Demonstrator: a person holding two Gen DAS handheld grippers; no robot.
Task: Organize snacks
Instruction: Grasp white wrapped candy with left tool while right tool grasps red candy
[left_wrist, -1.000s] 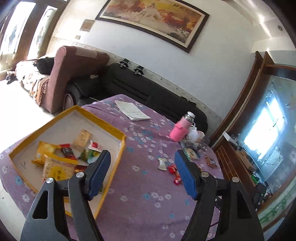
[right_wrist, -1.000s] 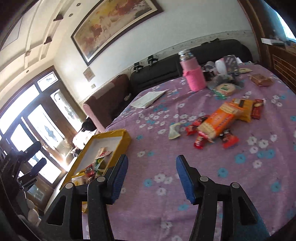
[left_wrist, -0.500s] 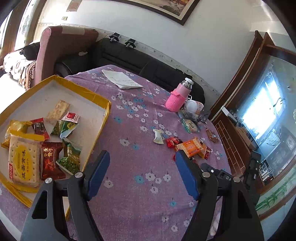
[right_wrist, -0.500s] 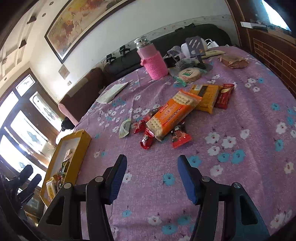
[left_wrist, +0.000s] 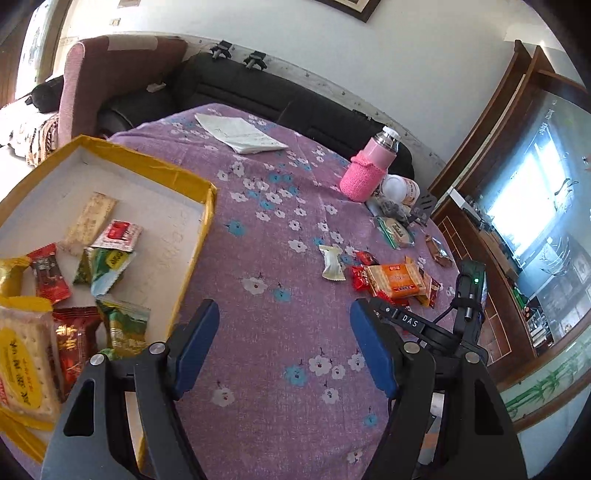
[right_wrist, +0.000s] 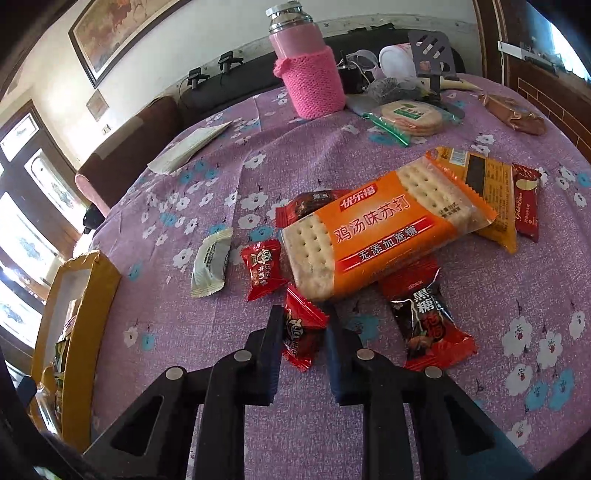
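Note:
A yellow-rimmed box (left_wrist: 207, 206) at the table's left holds several snack packets. Loose snacks lie in a pile on the purple flowered cloth: an orange cracker pack (right_wrist: 384, 236), small red candies (right_wrist: 262, 269), a white packet (right_wrist: 212, 264) and a dark red packet (right_wrist: 424, 325). My right gripper (right_wrist: 303, 332) is down on the cloth with its jaws closed around a small red candy (right_wrist: 301, 332). My left gripper (left_wrist: 284, 339) is open and empty above the cloth, between the box and the pile. The pile also shows in the left wrist view (left_wrist: 395, 282).
A pink flask (right_wrist: 308, 74) stands at the back, with a round biscuit pack (right_wrist: 410, 116), a brown packet (right_wrist: 513, 114) and clutter beside it. A folded paper (left_wrist: 243, 136) lies at the far side. A black sofa (left_wrist: 236, 92) stands behind the table.
My right gripper moved down to the snack pile and closed its jaws on a small red candy. My left gripper tilted down toward the table and stayed open.

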